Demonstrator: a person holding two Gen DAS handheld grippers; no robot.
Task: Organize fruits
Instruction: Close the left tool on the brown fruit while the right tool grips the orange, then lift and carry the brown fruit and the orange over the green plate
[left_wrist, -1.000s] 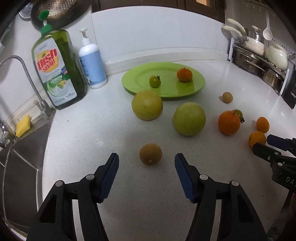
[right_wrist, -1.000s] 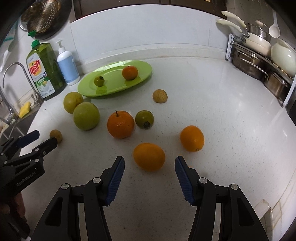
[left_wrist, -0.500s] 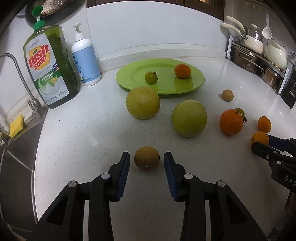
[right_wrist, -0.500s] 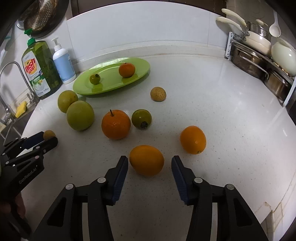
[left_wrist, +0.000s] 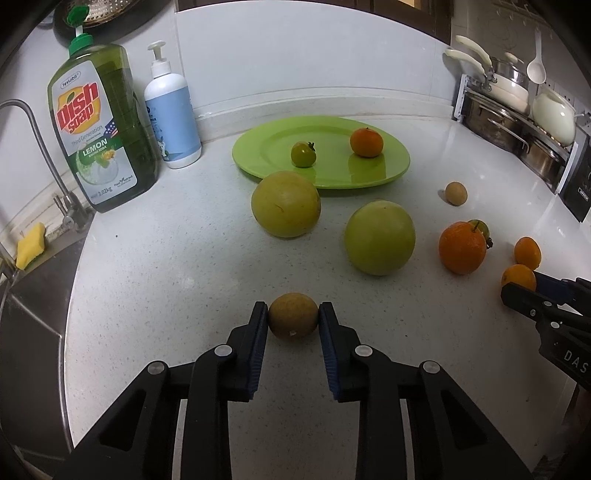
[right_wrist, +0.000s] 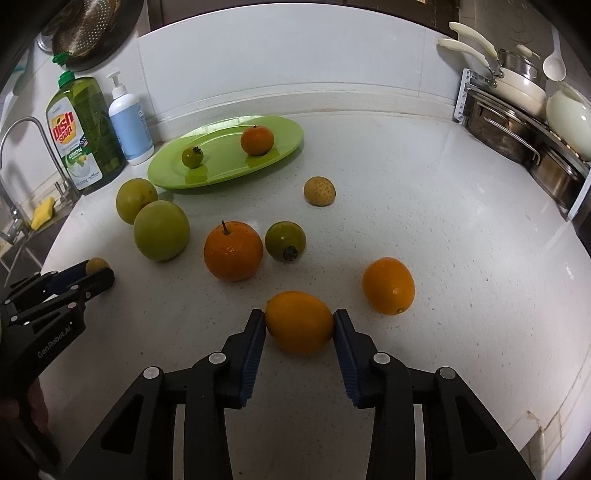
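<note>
My left gripper (left_wrist: 293, 319) is shut on a small brown round fruit (left_wrist: 293, 320) that rests on the white counter. My right gripper (right_wrist: 299, 323) is shut on an orange oval fruit (right_wrist: 299, 321), also on the counter. A green plate (left_wrist: 332, 177) at the back holds a small green tomato (left_wrist: 303, 154) and a tangerine (left_wrist: 366, 142). Two large yellow-green fruits (left_wrist: 285, 204) (left_wrist: 379, 237), an orange (right_wrist: 233, 249), a green fruit (right_wrist: 285, 241), another orange oval fruit (right_wrist: 388, 285) and a small brown fruit (right_wrist: 319, 190) lie loose.
A dish soap bottle (left_wrist: 99, 133) and a white pump bottle (left_wrist: 173, 118) stand at the back left by the sink and tap (left_wrist: 33, 147). Pots on a rack (left_wrist: 517, 122) line the right side. A yellow sponge (left_wrist: 31, 245) lies at the sink edge.
Both grippers moved forward and closed: the left around the small brown fruit, the right around the orange oval fruit. The other fruits stayed put.
</note>
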